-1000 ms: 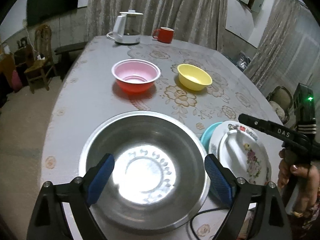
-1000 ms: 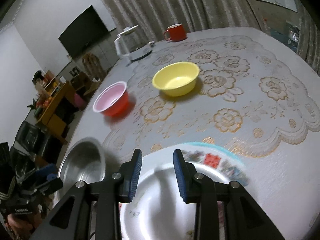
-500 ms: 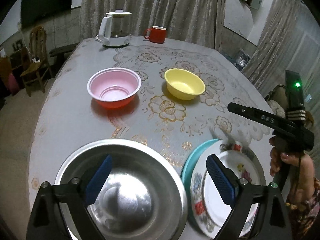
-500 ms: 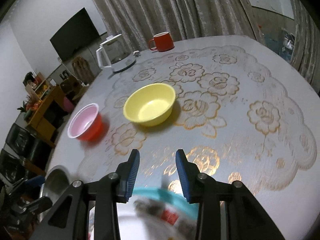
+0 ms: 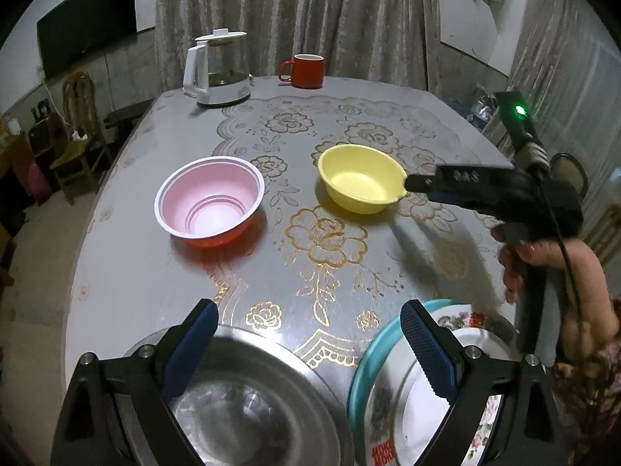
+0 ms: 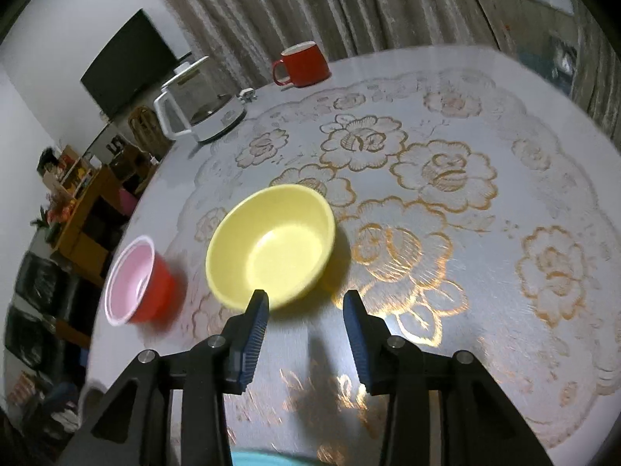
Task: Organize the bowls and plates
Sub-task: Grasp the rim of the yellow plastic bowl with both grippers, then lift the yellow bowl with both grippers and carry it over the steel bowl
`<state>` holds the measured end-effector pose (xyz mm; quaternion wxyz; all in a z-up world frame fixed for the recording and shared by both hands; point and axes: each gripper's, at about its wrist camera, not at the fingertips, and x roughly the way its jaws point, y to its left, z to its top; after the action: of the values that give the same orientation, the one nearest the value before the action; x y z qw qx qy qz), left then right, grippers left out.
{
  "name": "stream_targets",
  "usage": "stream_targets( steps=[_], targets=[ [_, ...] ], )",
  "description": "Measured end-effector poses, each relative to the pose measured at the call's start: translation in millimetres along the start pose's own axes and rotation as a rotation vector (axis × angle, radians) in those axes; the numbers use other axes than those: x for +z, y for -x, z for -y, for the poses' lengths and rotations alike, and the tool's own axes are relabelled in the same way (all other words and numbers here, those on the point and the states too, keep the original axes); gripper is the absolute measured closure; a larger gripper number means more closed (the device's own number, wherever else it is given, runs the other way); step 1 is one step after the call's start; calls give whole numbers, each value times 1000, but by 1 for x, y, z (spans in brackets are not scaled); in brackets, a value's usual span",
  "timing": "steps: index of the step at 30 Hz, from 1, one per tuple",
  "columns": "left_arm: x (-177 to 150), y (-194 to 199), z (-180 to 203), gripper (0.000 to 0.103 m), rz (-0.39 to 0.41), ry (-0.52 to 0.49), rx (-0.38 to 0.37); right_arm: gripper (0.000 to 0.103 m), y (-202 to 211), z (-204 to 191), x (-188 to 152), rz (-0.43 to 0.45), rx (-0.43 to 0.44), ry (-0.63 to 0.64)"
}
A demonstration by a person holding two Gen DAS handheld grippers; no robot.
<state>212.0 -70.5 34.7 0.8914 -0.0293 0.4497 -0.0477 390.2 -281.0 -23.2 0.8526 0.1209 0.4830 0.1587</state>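
A yellow bowl [image 5: 363,178] [image 6: 271,242] and a pink-and-red bowl [image 5: 211,200] [image 6: 136,285] stand mid-table. A steel basin [image 5: 252,400] sits at the near edge, beside stacked floral plates on a teal plate [image 5: 392,400]. My left gripper [image 5: 308,349] is open and empty above the basin and plates. My right gripper [image 6: 304,334] is open and empty, its left finger just in front of the yellow bowl's near rim; in the left wrist view its tip [image 5: 417,183] reaches the bowl's right rim.
A white kettle [image 5: 217,72] [image 6: 196,108] and a red mug [image 5: 304,71] [image 6: 300,64] stand at the table's far end. The grey table [image 5: 341,256] has a gold floral pattern. Chairs and shelves stand off to the left.
Both grippers rose and drew back from the basin and plates. The right gripper moved forward from over the plates to the yellow bowl and opened wider.
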Motion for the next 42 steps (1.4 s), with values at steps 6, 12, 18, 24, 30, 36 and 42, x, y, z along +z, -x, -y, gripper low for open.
stream_targets(
  steps=[6,12,18,24,30,36,42],
  targets=[
    [12,-11,3,7,-10,-1,8,63,-34,13,18,-59,17,-87],
    [26,-24,2,7,-20,3,14,69,-56,14,18,-100,25,-90],
    [44,-34,2,7,-22,35,0,72,-57,15,16,-101,43,-64],
    [70,-53,7,7,-9,49,-14,76,-54,16,13,-98,57,-48],
    [89,-86,17,8,-41,46,-29,77,-52,17,8,-107,55,-38],
    [99,-113,23,14,-52,60,-51,78,-50,20,7,-104,62,-42],
    [99,-133,24,46,-84,52,-51,78,-48,21,5,-102,64,-28]
  ],
)
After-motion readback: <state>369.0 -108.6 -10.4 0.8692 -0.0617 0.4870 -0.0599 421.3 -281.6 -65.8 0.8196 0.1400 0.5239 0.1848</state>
